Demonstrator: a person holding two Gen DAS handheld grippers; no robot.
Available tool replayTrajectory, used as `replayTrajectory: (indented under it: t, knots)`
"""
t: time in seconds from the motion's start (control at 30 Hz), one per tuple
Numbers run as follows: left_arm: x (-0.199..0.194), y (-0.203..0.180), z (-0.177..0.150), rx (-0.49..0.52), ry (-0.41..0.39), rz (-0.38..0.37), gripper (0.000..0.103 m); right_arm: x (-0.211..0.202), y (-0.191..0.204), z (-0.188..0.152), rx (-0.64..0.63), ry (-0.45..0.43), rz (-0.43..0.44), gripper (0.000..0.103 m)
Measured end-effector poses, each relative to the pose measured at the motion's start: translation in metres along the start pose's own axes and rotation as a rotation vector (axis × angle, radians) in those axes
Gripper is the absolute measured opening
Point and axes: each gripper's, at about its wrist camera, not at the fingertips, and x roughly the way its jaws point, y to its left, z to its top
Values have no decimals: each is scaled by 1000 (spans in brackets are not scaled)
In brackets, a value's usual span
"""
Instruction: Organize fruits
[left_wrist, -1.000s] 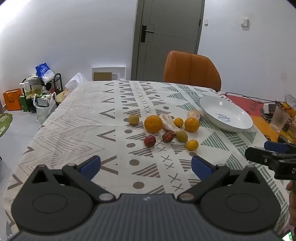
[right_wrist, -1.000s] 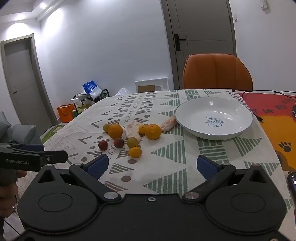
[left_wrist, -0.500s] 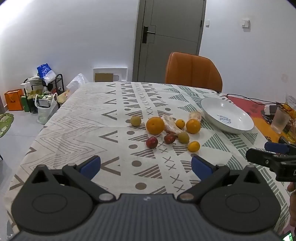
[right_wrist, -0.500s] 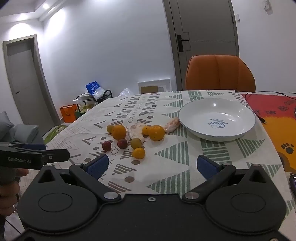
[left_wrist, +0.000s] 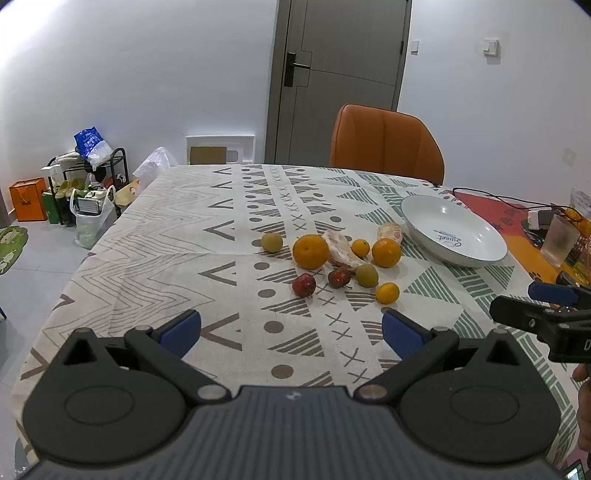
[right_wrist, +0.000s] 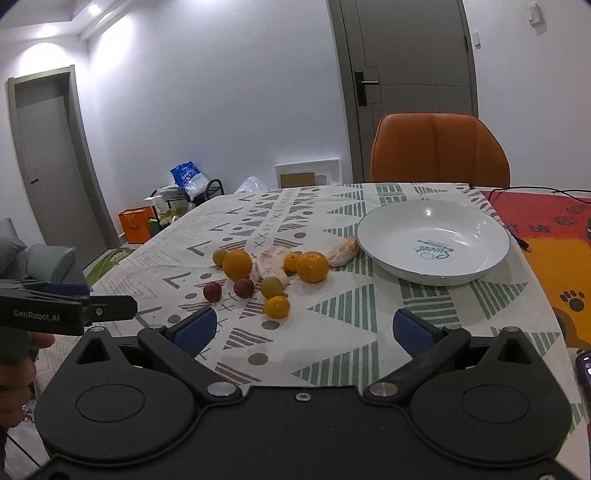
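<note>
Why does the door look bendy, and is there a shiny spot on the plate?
Left wrist view: the fisheye lens bows the grey door. Right wrist view: its frame curves too, and small bright glints sit on the white round plate.

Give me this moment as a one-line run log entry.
phase: pre-grasp | left claw: open, empty | right claw: open, empty | fruits: loose on tablecloth | bowl: empty
</note>
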Motion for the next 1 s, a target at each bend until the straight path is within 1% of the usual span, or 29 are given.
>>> replayTrajectory:
  t: [1.0]
  knots:
    - [-8, 2, 2, 8, -19, 1, 103, -3, 1, 2, -17, -9, -13, 103]
